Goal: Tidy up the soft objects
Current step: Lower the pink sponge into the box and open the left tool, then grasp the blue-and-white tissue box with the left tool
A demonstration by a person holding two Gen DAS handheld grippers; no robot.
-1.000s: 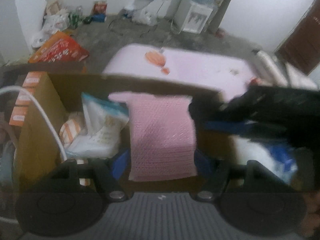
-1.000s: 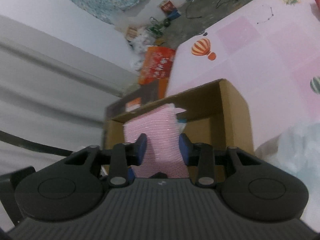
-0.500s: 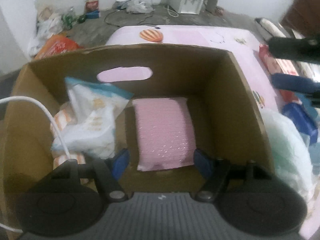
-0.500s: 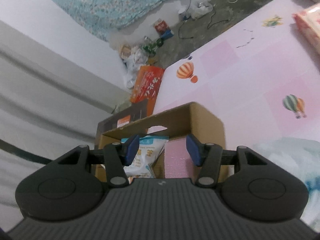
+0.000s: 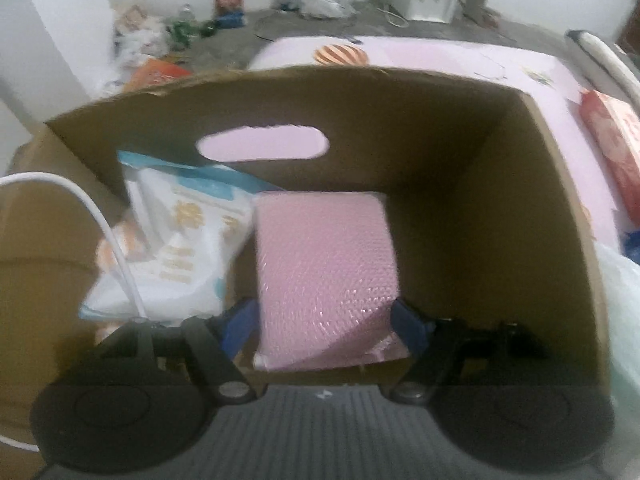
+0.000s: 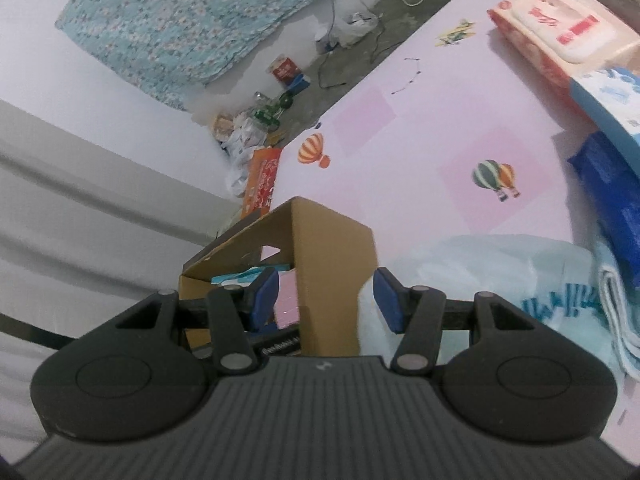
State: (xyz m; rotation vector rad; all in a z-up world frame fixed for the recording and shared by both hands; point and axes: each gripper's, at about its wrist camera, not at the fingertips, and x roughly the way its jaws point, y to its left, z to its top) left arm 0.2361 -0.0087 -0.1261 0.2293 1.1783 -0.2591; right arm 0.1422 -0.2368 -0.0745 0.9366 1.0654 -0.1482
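Left gripper (image 5: pixel 324 322) jaws opening around pink pack (image 5: pixel 324 272); pack lies lengthwise toward box (image 5: pixel 540 216) handle wall.

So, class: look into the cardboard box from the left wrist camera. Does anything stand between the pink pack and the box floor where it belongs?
Nothing visible does. The pink pack is already down inside the cardboard box, beside the white and blue pack. The left tool straddles its near end, jaws opening.

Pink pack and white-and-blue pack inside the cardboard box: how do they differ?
The pink pack is plain pink; the white-and-blue pack is printed. The pink pack sits mid-box between the left gripper's opening jaws; the white-and-blue pack leans at the left, away from them. Both are inside the cardboard box.
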